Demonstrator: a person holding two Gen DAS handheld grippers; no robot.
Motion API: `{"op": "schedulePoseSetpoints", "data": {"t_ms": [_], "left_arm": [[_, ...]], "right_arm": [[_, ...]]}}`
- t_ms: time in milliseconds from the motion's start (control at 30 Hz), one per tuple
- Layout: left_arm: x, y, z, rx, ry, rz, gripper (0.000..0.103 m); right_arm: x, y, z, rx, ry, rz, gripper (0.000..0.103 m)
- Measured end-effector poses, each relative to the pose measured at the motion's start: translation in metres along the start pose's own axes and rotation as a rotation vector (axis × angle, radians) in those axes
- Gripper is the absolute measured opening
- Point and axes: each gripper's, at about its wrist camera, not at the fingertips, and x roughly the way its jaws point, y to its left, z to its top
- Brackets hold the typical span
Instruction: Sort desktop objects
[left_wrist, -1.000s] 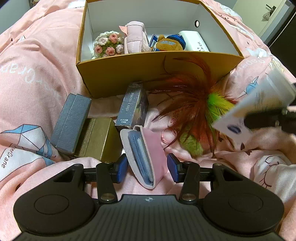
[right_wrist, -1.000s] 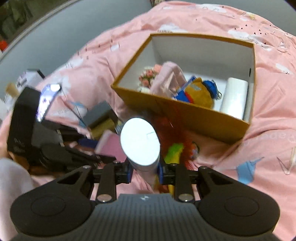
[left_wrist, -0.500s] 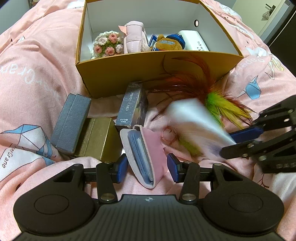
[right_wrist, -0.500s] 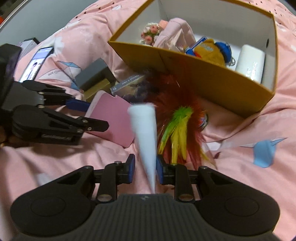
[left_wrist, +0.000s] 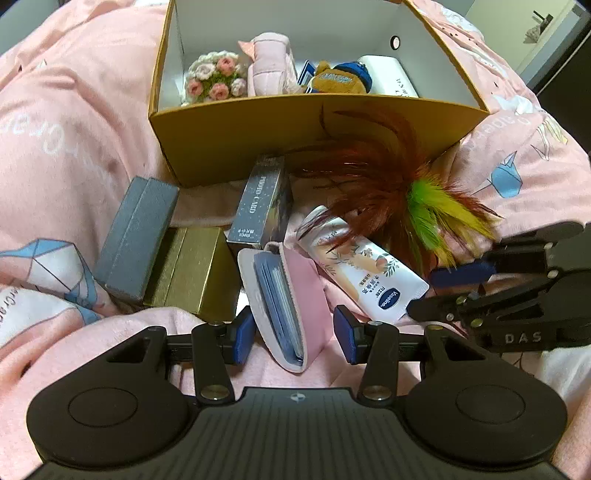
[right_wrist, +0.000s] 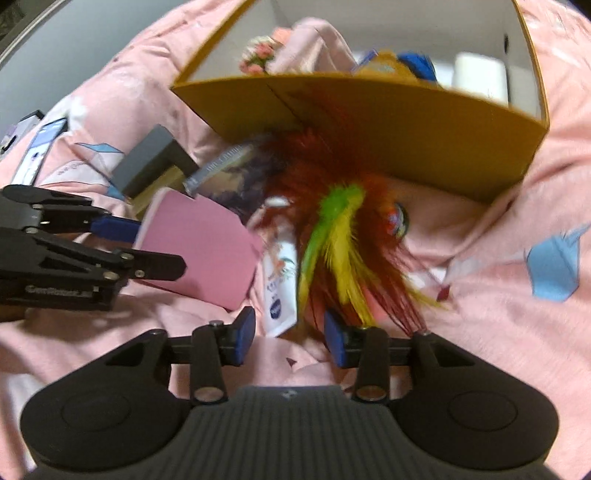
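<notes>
In the left wrist view, the left gripper (left_wrist: 293, 332) sits at the bottom of the frame, its fingers (left_wrist: 243, 334) apart on either side of a pink card holder (left_wrist: 288, 306) without pressing it. Just right of it, a white tube (left_wrist: 364, 267) lies on the pink bed cover (left_wrist: 66, 147), its far end under a red and green feather toy (left_wrist: 399, 192). The right gripper (left_wrist: 448, 286) enters from the right edge; its fingers have just been opening and stand released, with the tube's flat end near them but free. Left of centre lie a gold box (left_wrist: 192, 273), a grey box (left_wrist: 136, 232) and a photo card pack (left_wrist: 262, 203). The cardboard box (left_wrist: 314, 133) fills the top of the frame.
</notes>
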Motion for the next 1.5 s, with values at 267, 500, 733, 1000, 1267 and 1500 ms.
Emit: {"op": "schedulePoseSetpoints", "data": {"t_ms": [267,500,733,1000,1267,1500], "left_arm": [[-0.005,-0.002,0.002,0.019,-0.070,0.000,0.035],[-0.001,-0.008,0.004,0.042,-0.077,0.005,0.035],[0.004,-0.011,0.003,0.072,-0.038,0.018,0.035],[0.001,-0.009,0.000,0.066,-0.040,0.007,0.033],[-0.014,-0.002,0.004,0.030,-0.117,-0.049,0.023],[-0.032,0.001,0.014,0.016,-0.174,-0.047,0.020]], "right_arm": [[-0.009,0.009,0.001,0.008,-0.064,0.051,0.008],[0.008,0.026,0.013,-0.025,-0.051,0.035,0.008],[0.008,0.027,0.007,-0.024,-0.052,0.007,0.008],[-0.007,0.028,0.005,-0.027,-0.152,-0.029,0.005],[-0.035,0.022,0.013,-0.004,-0.266,-0.009,0.004],[-0.055,0.012,0.023,0.077,-0.294,0.079,0.004]]}}
